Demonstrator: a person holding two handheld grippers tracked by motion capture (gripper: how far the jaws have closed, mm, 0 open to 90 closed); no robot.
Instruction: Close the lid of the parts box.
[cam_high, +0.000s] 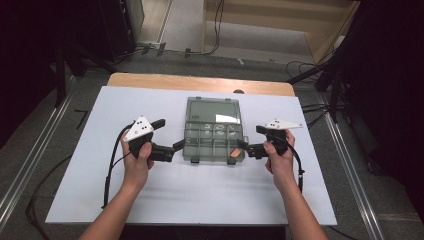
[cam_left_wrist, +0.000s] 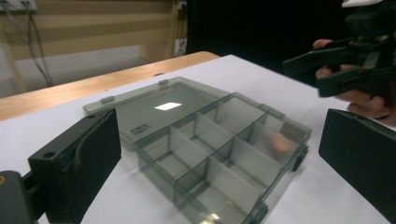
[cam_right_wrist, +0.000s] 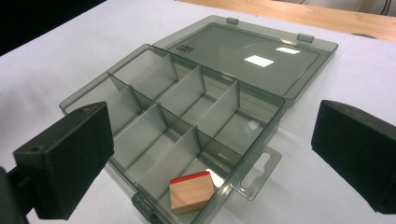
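Observation:
A smoky clear organizer box (cam_high: 192, 145) lies open in the middle of the white table, its lid (cam_high: 212, 110) folded flat on the far side. A small wooden block with a red edge (cam_high: 233, 152) rests in the near-right compartment (cam_right_wrist: 191, 191); it shows as a blur through the box wall (cam_left_wrist: 279, 142). My left gripper (cam_high: 170, 134) is open just left of the box (cam_left_wrist: 212, 179), nothing between its jaws (cam_left_wrist: 224, 154). My right gripper (cam_high: 251, 137) is open just right of the box (cam_right_wrist: 161, 77), jaws apart and empty (cam_right_wrist: 212, 156), the block just below them. It also shows beyond the box (cam_left_wrist: 327, 70).
The box's other compartments look empty. A white sheet (cam_high: 190, 195) covers the table, with a wooden strip (cam_high: 200, 82) at the far edge. Cables trail from both grippers (cam_high: 107, 175) off the front. Dark stands and floor cables surround the table.

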